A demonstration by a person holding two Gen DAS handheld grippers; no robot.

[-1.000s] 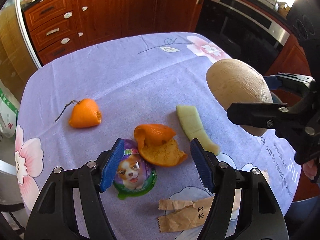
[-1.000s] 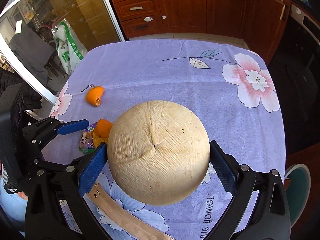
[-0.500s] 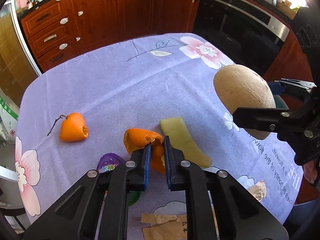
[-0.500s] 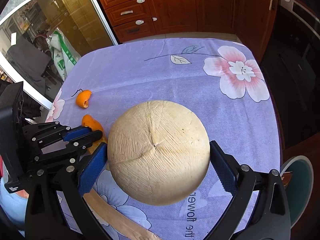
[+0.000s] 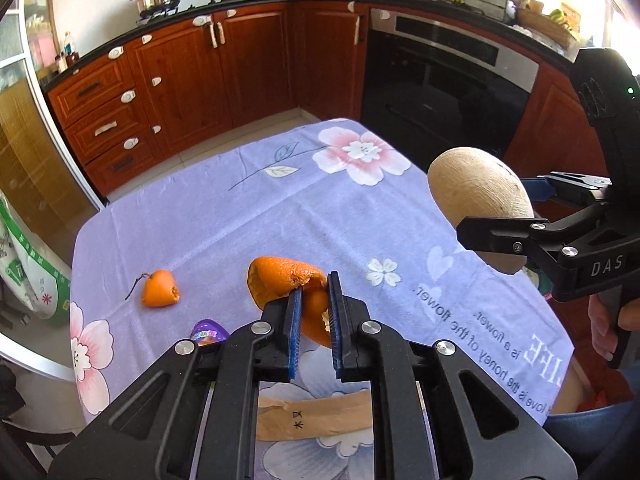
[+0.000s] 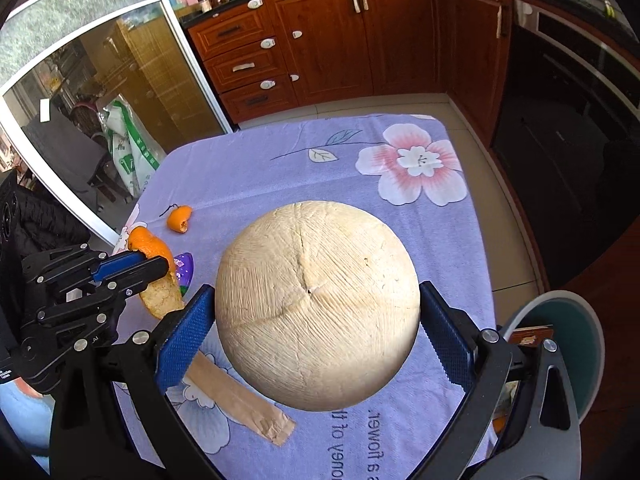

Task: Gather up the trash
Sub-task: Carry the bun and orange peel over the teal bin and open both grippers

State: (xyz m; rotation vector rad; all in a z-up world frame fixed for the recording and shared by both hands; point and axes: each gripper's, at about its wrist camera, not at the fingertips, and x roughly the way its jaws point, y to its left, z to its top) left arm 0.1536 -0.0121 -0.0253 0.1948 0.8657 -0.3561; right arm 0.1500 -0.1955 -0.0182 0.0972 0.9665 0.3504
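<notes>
My left gripper (image 5: 314,292) is shut on a large orange peel (image 5: 280,278) and holds it above the purple flowered tablecloth (image 5: 280,208); the peel also shows in the right wrist view (image 6: 154,252). My right gripper (image 6: 316,320) is shut on a big pale round coconut shell (image 6: 318,304), held above the table's right side; it also shows in the left wrist view (image 5: 478,200). On the cloth lie a small orange peel with a stem (image 5: 160,289), a purple jelly cup (image 5: 209,332) and a brown paper strip (image 5: 316,418).
A teal trash bin (image 6: 560,344) stands on the floor right of the table. Wooden kitchen cabinets (image 5: 208,72) and an oven (image 5: 440,76) are behind the table. A glass door (image 6: 100,80) is at the left.
My left gripper shut on the large orange peel and lifted it off the cloth. The green rind strip is no longer in view. The right gripper kept holding the coconut shell.
</notes>
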